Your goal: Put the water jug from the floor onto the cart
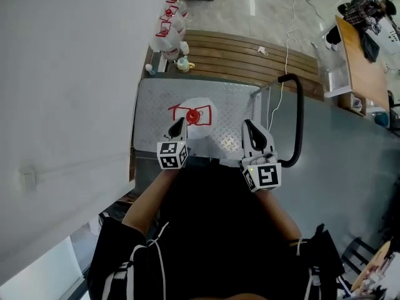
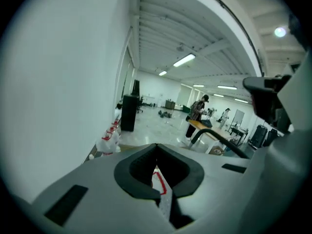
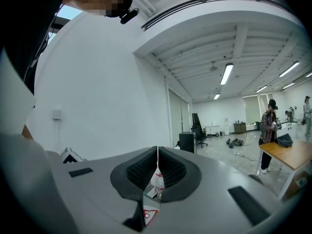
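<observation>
The water jug stood upright at the frame's centre on the cart, well in from the deck's edges, so the job looked done. The left tool and right tool hung just below it, each pressed together on nothing. Spare jugs lined the wall at upper left, and the cart's black handle rose right of centre, with nothing blocking the jug.

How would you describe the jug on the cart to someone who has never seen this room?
Find the grey metal cart with the black push handle, parked beside the white wall. One clear water jug stands on its deck. Unlike the similar jugs clustered off the cart farther along the wall, it stands alone, its red cap and red handle facing up.
</observation>
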### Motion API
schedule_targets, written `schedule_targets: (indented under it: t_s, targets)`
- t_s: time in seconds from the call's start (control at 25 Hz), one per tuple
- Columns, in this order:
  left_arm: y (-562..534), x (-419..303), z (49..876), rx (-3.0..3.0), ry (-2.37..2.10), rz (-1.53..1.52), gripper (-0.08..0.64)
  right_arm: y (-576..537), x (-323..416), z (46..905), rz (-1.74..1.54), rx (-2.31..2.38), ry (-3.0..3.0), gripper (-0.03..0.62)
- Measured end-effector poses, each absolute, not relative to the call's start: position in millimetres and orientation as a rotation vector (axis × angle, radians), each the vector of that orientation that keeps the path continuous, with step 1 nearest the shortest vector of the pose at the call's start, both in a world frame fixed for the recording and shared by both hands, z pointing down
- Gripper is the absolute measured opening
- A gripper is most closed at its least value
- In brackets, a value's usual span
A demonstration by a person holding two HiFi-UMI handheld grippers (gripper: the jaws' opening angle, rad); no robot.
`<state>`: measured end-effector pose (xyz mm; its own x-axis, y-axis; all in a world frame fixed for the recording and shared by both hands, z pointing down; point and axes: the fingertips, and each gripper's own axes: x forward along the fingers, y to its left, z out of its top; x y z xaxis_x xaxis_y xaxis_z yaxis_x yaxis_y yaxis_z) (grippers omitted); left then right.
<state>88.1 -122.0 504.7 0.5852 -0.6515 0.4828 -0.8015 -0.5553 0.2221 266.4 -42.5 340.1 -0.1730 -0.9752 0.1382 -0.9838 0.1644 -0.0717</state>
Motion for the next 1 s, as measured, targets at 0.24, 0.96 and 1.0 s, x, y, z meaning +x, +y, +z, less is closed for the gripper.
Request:
schedule_targets:
  t_s: [0.24,0.96,1.0]
  targets:
    - [-116.8,107.6,415.6,2.553,-1.207,0.192,0.018,-62.6,245.0,315.1,0.060,1.920,-2.410,0.018]
    - [-108.3,134.6,361.1,2.619,-1.264,-0.055,0.018,-56.6,258.3,314.5,0.041,1.965,-2.397,0.018]
    - [-106.8,135.4,363.2,2.620,-1.254,-0.045,0.018,-56.0,261.0,315.5,0.048,1.976,-2.389,0.018]
